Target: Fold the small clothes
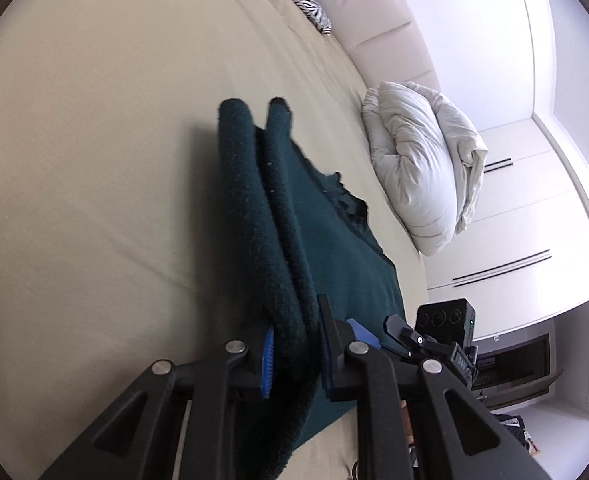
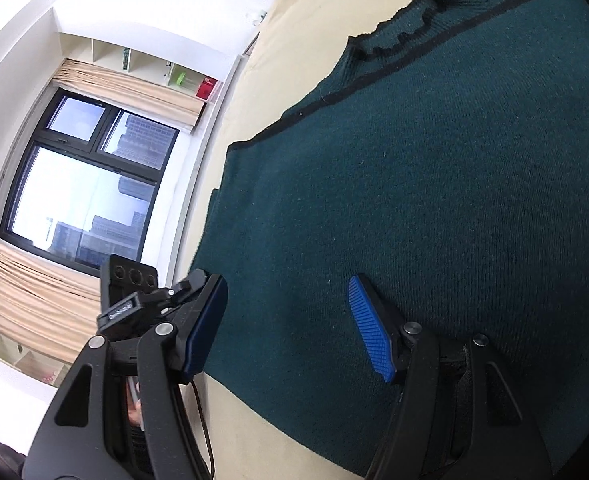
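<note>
On a beige bed [image 1: 94, 140]: green sweater [image 2: 434, 180], pinched tight by left gripper [image 1: 294, 354]; right gripper [image 2: 290, 324] open wide above it, empty.

sweater [image 2: 434, 200] on bed [image 1: 94, 120] | duvet [image 1: 422, 168] right of sweater

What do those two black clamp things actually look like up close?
Both are matt black plastic tongs built from flat angular links with triangular cut-outs, joined by round silver pins. The left gripper and right gripper each end in two fingers faced with bright blue ribbed pads. A small black box with round lenses is mounted beside each, and a thin dark cable trails under the right one.
</note>
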### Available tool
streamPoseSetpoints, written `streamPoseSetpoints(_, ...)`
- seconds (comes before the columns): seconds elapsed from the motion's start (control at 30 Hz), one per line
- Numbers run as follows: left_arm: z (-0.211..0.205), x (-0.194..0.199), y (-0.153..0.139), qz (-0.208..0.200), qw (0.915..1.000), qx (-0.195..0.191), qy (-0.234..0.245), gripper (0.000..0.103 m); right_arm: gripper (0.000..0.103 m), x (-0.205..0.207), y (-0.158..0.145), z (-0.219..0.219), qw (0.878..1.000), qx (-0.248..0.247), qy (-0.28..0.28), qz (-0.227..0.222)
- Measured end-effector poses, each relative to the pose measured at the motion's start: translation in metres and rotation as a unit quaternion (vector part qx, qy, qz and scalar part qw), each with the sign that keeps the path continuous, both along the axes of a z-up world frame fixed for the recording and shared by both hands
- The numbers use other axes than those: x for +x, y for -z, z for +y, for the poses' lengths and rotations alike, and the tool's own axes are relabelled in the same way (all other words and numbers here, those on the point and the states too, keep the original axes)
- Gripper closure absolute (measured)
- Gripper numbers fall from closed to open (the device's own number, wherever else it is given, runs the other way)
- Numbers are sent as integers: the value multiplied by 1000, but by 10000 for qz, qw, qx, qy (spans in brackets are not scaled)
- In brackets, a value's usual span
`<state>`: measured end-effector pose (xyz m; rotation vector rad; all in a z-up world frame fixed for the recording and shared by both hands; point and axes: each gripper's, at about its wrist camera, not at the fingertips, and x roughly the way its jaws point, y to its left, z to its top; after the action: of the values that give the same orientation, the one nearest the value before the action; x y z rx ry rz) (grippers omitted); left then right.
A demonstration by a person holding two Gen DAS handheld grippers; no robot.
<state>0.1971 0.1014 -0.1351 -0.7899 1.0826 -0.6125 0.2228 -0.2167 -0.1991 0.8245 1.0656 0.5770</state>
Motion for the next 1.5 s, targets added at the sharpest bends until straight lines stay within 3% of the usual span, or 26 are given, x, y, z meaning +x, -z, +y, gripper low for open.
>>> streamPoseSetpoints(0.13, -28, 1, -26, -221, 9992, 164, 293, 85, 40, 2, -4, -21, 9983, 472, 211, 255)
streamPoseSetpoints(0.3, -83, 7, -52, -461, 9962, 299, 673, 85, 31, -8, -13, -66, 9939, 980, 500, 120)
streamPoseSetpoints(0.4, -129, 9, -59, -542, 9929, 378, 990, 85, 31, -10, -13, -87, 9923, 1089, 566, 151)
streamPoseSetpoints(0.6, -218, 9, -53, -587, 9871, 416, 1430, 84, 31, -12, -1, -124, 9857, 1454, 788, 307)
streamPoseSetpoints(0.7, -247, 8, -34, -555, 9836, 544, 1626, 80, 30, -12, 9, -144, 9800, 1645, 1049, 394)
streamPoseSetpoints(0.83, -234, 3, -11, -330, 9862, 261, 1602, 74, 30, -13, 24, -156, 9749, 1853, 1093, 577)
streamPoseSetpoints(0.9, -225, -6, -11, -413, 9844, 255, 1692, 66, 30, -7, 27, -154, 9763, 1784, 1040, 647)
streamPoseSetpoints(1.0, -216, -23, -18, -637, 9797, 253, 1884, 63, 30, 1, 26, -149, 9776, 1712, 1002, 704)
streamPoseSetpoints(1.2, -176, -39, -21, -801, 9837, 291, 1585, 61, 30, 8, 12, -142, 9843, 1343, 882, 727)
streamPoseSetpoints(1.27, -166, -41, -14, -714, 9857, 279, 1499, 61, 36, 10, 7, -137, 9887, 1010, 818, 748)
streamPoseSetpoints(1.3, -165, -41, -12, -684, 9866, 249, 1464, 61, 44, 16, 3, -131, 9899, 877, 807, 767)
streamPoseSetpoints(1.37, -160, -44, -10, -676, 9871, 238, 1432, 61, 60, 19, 2, -122, 9931, 482, 692, 810)
streamPoseSetpoints(1.43, -160, -46, -11, -705, 9865, 290, 1447, 61, 86, 21, 6, -112, 9941, -141, 598, 893)
streamPoseSetpoints(1.5, -163, -47, -13, -736, 9858, 352, 1466, 61, 91, 22, 1, -110, 9942, -416, 518, 847)
